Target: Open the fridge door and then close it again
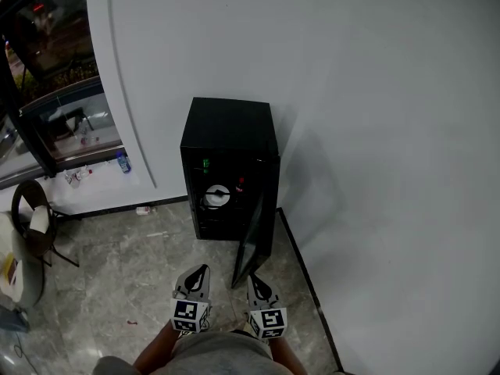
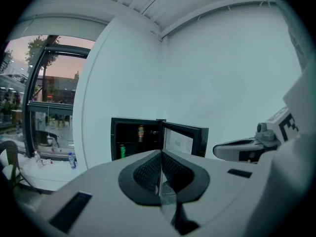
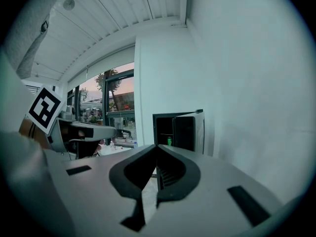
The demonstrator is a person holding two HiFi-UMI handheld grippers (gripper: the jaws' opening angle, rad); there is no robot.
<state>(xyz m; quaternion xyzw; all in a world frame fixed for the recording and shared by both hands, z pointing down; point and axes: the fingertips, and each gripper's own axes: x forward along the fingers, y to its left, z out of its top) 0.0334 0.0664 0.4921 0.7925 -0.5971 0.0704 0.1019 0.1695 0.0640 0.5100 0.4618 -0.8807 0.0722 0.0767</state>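
A small black fridge point(image 1: 228, 135) stands on the floor against the white wall. Its door point(image 1: 256, 237) is swung open toward me, hinged on the right. Inside I see a green can point(image 1: 206, 163) and a white round item point(image 1: 216, 196). The left gripper view shows the open fridge point(image 2: 136, 139) with its door point(image 2: 183, 139) ajar; the right gripper view shows it point(image 3: 170, 130) too. My left gripper point(image 1: 199, 273) and right gripper point(image 1: 255, 281) hover side by side in front of the door, both shut on nothing and apart from it.
A white wall point(image 1: 375, 131) runs along the right, meeting the marble floor point(image 1: 117, 287) at a dark baseboard. A window with a ledge point(image 1: 70, 123) and bottles lies far left. A chair point(image 1: 35, 217) stands at the left edge.
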